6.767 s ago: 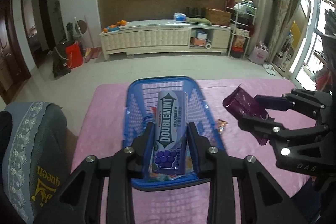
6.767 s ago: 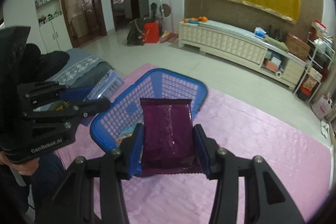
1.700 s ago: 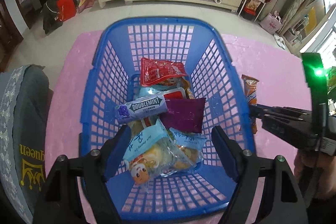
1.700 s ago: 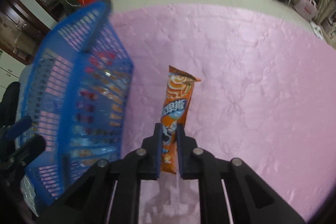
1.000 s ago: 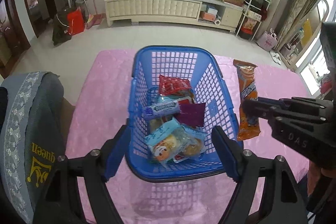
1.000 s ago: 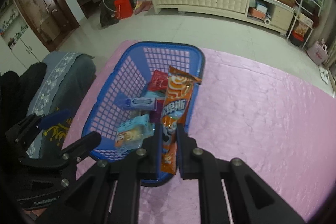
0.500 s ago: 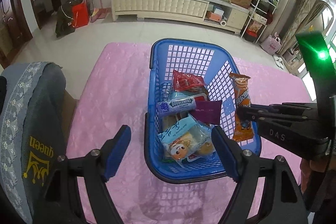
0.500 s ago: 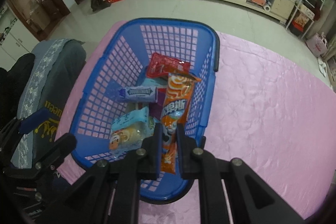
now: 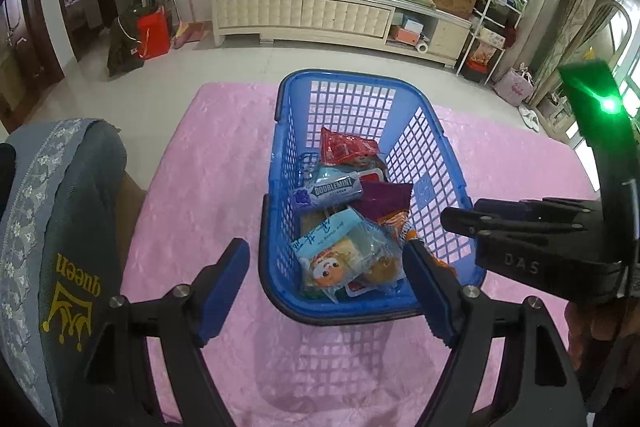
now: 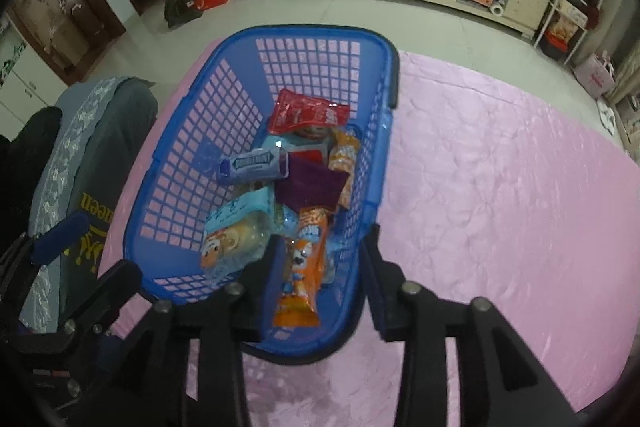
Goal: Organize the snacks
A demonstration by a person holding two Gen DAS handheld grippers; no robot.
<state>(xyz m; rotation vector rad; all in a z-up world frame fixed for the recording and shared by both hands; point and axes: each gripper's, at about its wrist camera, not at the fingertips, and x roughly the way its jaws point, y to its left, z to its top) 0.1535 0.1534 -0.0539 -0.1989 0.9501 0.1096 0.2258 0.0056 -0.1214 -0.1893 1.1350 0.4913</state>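
Orange snack bar [image 10: 301, 269] lies inside the blue basket [image 10: 256, 39]; both claws, right [image 10: 320, 267] and left [image 9: 326, 291], spread empty; lift the right claw straight up, clear of the basket's rim.

My left tool [image 9: 324, 291] is black, angular plastic with silver screws and blue finger pads [image 9: 224, 291]. My right tool [image 10: 320, 279] matches it, lettered "DAS" on its side, with a green light glowing above.
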